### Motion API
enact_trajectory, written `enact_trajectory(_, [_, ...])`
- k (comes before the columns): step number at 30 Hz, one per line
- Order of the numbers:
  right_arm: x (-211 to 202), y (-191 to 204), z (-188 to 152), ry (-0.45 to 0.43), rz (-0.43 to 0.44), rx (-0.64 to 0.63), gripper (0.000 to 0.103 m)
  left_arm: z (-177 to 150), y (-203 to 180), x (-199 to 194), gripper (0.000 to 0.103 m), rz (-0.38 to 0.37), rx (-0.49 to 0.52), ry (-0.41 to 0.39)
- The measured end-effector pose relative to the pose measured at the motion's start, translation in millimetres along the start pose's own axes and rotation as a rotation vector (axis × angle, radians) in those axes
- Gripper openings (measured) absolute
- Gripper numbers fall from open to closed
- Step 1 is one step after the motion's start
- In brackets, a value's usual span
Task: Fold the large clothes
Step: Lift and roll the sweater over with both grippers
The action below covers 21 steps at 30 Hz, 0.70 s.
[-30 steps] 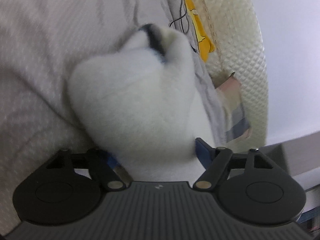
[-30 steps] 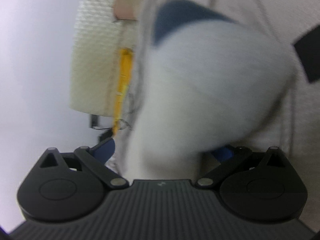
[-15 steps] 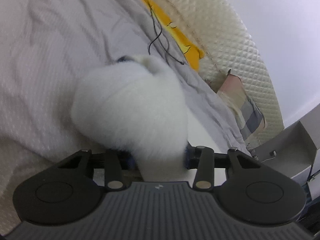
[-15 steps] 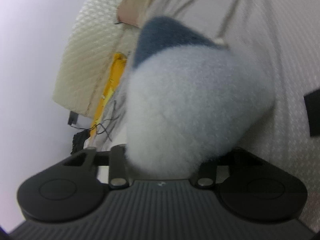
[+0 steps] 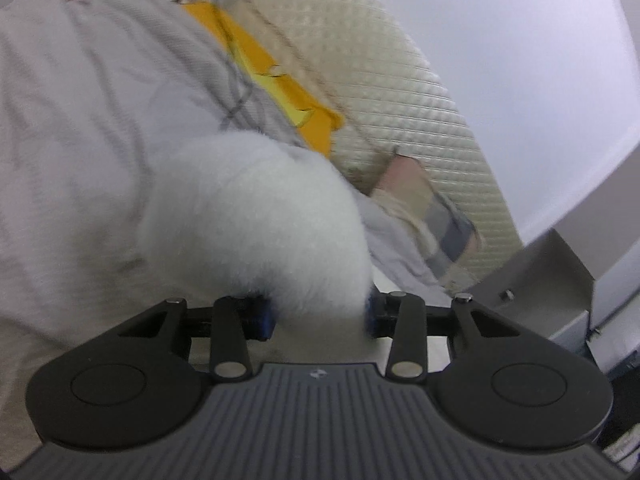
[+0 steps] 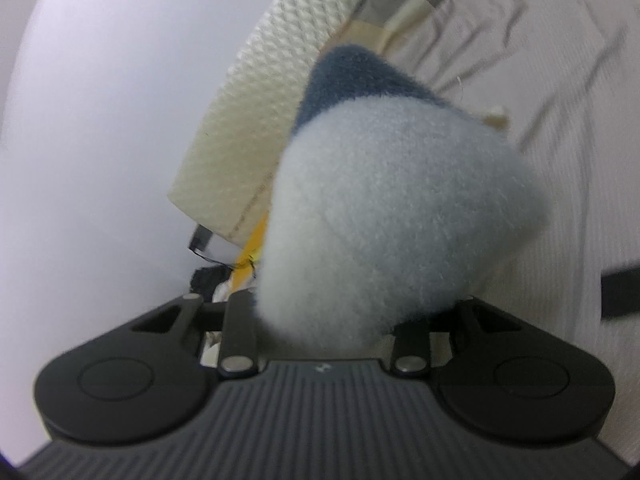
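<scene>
Both grips hold fleece: my left gripper (image 5: 318, 316) and right gripper (image 6: 324, 320) each clench a bunch, bulging up-frame from the jaws; neither nearer.

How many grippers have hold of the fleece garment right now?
2. The left gripper pinches a white bunch of the fleece garment; the right gripper pinches a pale blue bunch with a navy edge. Fingertips are hidden by fabric.

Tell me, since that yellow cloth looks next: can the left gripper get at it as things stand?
Probably not: the left gripper is shut on a bunch of white fleece, which bulges between it and the yellow cloth beyond.
</scene>
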State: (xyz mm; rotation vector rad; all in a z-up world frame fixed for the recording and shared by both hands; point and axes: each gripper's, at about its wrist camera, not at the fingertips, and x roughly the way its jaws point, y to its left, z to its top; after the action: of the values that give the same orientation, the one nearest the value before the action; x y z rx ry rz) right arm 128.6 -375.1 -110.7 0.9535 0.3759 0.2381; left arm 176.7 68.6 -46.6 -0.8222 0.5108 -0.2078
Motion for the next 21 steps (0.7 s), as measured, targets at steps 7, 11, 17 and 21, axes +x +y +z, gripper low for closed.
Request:
enact_trajectory(7, [-18, 15, 72, -0.107, 0.051, -0.020, 0.040, 27, -83, 41, 0.045, -0.085, 0.025, 0.024])
enact_trajectory(11, [-15, 16, 123, -0.162, 0.062, -0.040, 0.040, 41, -134, 87, 0.045, -0.120, 0.065, 0.049])
enact_trajectory(17, [13, 4, 190, -0.235, 0.070, -0.021, 0.040, 50, -200, 170, 0.045, -0.158, 0.123, 0.067])
enact_trajectory(21, [27, -31, 222, -0.255, 0.051, -0.040, 0.040, 38, -215, 230, 0.045, -0.184, 0.178, 0.084])
